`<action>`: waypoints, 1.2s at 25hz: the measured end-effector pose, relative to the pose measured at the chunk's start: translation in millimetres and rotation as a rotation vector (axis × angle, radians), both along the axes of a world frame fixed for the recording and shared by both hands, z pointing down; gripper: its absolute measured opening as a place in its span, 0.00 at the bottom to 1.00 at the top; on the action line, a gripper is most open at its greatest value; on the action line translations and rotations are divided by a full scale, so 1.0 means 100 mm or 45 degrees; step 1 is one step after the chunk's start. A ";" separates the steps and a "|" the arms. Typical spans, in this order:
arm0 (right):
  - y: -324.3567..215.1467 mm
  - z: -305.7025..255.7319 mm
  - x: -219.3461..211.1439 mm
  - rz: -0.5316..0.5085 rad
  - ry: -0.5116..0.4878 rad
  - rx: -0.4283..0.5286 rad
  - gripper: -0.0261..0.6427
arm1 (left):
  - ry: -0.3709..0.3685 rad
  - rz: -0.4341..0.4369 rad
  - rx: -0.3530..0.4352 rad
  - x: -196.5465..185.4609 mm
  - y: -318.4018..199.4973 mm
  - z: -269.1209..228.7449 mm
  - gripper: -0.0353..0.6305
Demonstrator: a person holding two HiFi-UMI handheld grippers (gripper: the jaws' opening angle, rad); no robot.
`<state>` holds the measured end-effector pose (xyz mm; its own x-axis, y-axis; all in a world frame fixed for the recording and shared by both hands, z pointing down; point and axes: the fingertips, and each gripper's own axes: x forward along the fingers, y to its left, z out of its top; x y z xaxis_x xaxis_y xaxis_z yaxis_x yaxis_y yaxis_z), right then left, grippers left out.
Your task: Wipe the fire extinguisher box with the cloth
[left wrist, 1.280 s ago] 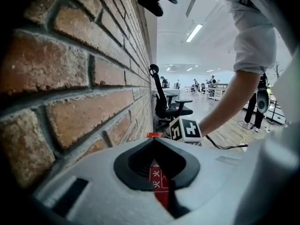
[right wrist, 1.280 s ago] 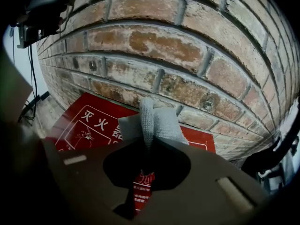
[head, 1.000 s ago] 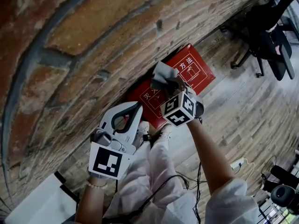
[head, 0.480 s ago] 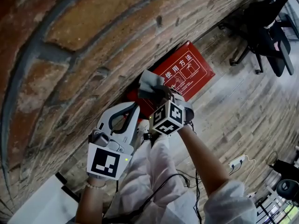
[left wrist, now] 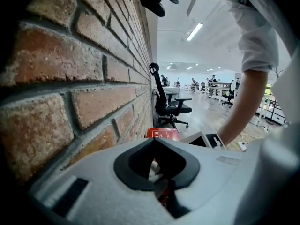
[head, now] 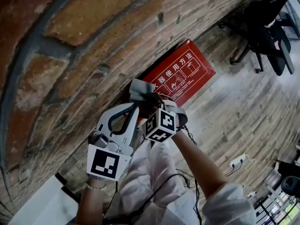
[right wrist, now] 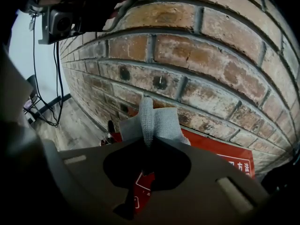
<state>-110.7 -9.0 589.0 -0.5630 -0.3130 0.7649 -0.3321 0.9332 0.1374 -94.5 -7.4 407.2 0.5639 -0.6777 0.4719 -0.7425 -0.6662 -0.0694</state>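
Logging hidden parts first: how much of the fire extinguisher box shows? — Clerk

Entry: red, standing at the foot of the brick wall. Its left end is covered by the cloth and the right gripper. The print on its face is too small to read. Whether the cloth touches the box cannot be told. — Checker

Gripper states? — Clerk

Right gripper: jaws clamped on a fold of the grey cloth, held at the box's left end, close to the wall. Left gripper: jaws together, nothing between them, just left of the box and off it. — Checker

Changes from a second ago? — Clerk

Cloth and right gripper have travelled leftward along the box from its middle, so more of the print is uncovered. Left gripper is much as it was. — Checker

Counts? — Clerk

Box, one. Cloth, one. Grippers, two. Black office chair, one, well to the right of the box. — Checker
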 end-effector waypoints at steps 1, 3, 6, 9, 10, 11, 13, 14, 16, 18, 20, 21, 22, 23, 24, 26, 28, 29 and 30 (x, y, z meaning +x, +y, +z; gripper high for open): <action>0.02 -0.01 -0.02 0.001 -0.009 -0.003 0.07 | 0.000 -0.001 -0.002 0.00 0.00 0.00 0.05; 0.05 -0.01 -0.05 0.005 -0.021 -0.019 0.07 | 0.001 -0.001 -0.001 0.00 0.00 0.01 0.05; 0.10 0.00 -0.09 0.006 -0.031 -0.039 0.07 | 0.000 -0.003 -0.002 -0.01 -0.01 0.01 0.05; 0.15 0.01 -0.12 0.005 -0.043 -0.050 0.07 | 0.000 -0.006 -0.008 -0.01 -0.01 0.02 0.05; 0.16 0.01 -0.12 0.007 -0.049 -0.050 0.07 | 0.000 -0.005 -0.008 -0.01 -0.01 0.02 0.05; 0.16 0.00 -0.13 0.009 -0.053 -0.049 0.07 | -0.001 -0.004 -0.007 0.00 -0.01 0.02 0.05; 0.16 0.00 -0.13 0.011 -0.057 -0.047 0.07 | -0.002 0.000 -0.005 -0.01 -0.01 0.01 0.05; 0.16 0.00 -0.13 0.011 -0.059 -0.048 0.07 | -0.003 0.000 -0.004 -0.01 -0.01 0.01 0.05; 0.16 0.00 -0.13 0.017 -0.066 -0.057 0.07 | -0.003 0.001 -0.005 -0.01 -0.01 0.02 0.05; 0.16 0.00 -0.13 0.035 -0.083 -0.078 0.07 | -0.004 0.003 -0.008 0.00 -0.01 0.03 0.05; 0.15 0.00 -0.13 0.046 -0.096 -0.091 0.07 | -0.005 0.004 -0.010 0.00 -0.01 0.04 0.05; 0.15 -0.01 -0.12 0.051 -0.100 -0.099 0.07 | -0.005 0.004 -0.010 0.01 -0.01 0.04 0.05; 0.15 -0.01 -0.12 0.060 -0.106 -0.110 0.07 | -0.006 0.008 -0.008 0.02 -0.01 0.03 0.05; 0.15 -0.02 -0.11 0.071 -0.112 -0.122 0.07 | -0.008 0.012 -0.006 0.03 -0.01 0.03 0.05; 0.16 -0.03 -0.09 0.081 -0.117 -0.129 0.07 | -0.011 0.016 -0.006 0.04 -0.01 0.02 0.05; 0.18 -0.08 -0.06 0.091 -0.128 -0.129 0.07 | -0.019 0.023 -0.007 0.06 -0.02 0.00 0.05; 0.21 -0.17 -0.01 0.100 -0.148 -0.127 0.07 | -0.022 0.029 -0.003 0.08 -0.04 -0.03 0.05; 0.23 -0.22 0.03 0.106 -0.161 -0.127 0.07 | -0.022 0.031 0.000 0.09 -0.05 -0.05 0.05; 0.24 -0.27 0.07 0.114 -0.174 -0.124 0.07 | -0.022 0.033 0.003 0.11 -0.07 -0.07 0.05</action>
